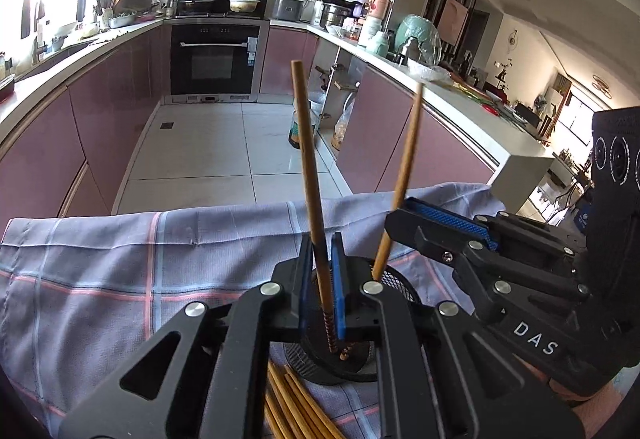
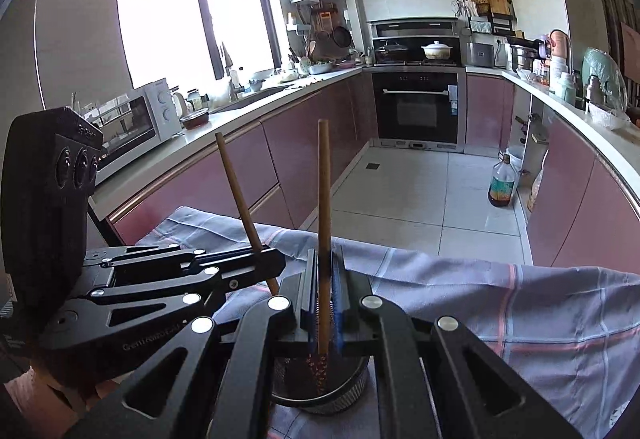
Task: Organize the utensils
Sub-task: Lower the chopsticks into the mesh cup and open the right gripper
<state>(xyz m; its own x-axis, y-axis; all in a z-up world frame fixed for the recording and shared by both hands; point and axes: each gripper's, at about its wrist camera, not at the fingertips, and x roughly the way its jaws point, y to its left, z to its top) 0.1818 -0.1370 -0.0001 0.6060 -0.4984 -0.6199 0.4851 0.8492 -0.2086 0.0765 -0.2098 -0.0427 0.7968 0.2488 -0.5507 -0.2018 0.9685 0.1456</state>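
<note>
A black mesh holder (image 1: 400, 285) (image 2: 354, 379) stands on a lilac checked cloth (image 1: 120, 279) (image 2: 520, 311). Two brown chopsticks stand upright with their patterned tips inside it. The left chopstick (image 1: 308, 159) (image 2: 240, 195) passes between the blue pads of my left gripper (image 1: 322, 241) (image 2: 276, 259); a thin gap shows beside it, so the jaws are slightly open. The other chopstick (image 1: 406, 167) (image 2: 324, 199) is pinched by my right gripper (image 1: 394, 219) (image 2: 326, 255), which is shut on it. Several loose chopsticks (image 1: 288, 399) lie on the cloth near the holder.
The cloth's far edge (image 1: 200, 215) drops to a tiled kitchen floor. Pink cabinets (image 1: 112, 127) line both sides, with an oven (image 1: 214, 57) at the back. An oil bottle (image 1: 296, 131) (image 2: 501, 187) stands on the floor. A microwave (image 2: 148, 115) sits on the left counter.
</note>
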